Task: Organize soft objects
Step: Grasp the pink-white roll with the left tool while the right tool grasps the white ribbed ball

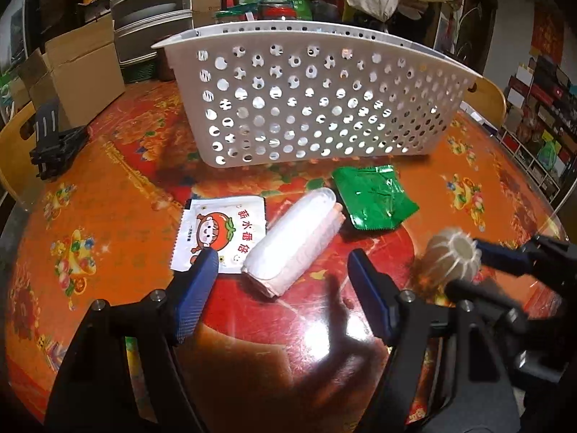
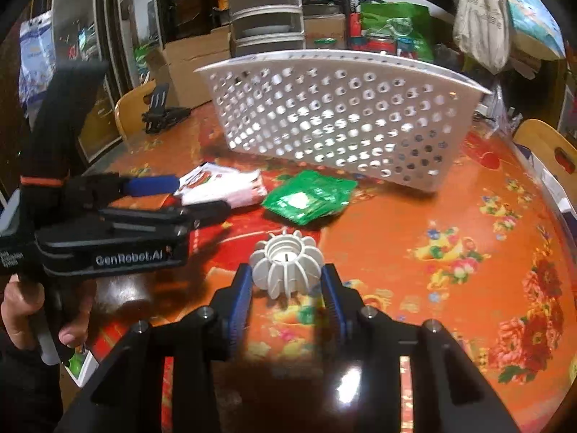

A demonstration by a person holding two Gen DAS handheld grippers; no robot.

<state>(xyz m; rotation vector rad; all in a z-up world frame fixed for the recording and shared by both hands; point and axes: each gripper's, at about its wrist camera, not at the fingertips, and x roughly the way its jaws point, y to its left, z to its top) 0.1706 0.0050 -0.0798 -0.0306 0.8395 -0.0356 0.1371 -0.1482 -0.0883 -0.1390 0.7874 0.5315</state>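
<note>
You are looking at a worktop [image 1: 108,187] wearing a glossy red-orange cloth printed with flowers. A white perforated basket [image 1: 317,108] is sitting toward its far side. Just in front of the basket, a crinkled green packet [image 1: 375,198] is lying flat. Beside it, a white-and-pink roll [image 1: 292,241] is lying on its side, close against a white sachet [image 1: 220,231] printed with a cartoon face. A white ribbed ball [image 2: 286,265] is sitting on the cloth nearer you, apart from the packet. A black folding stand [image 1: 54,144] is resting near the worktop's left edge.
</note>
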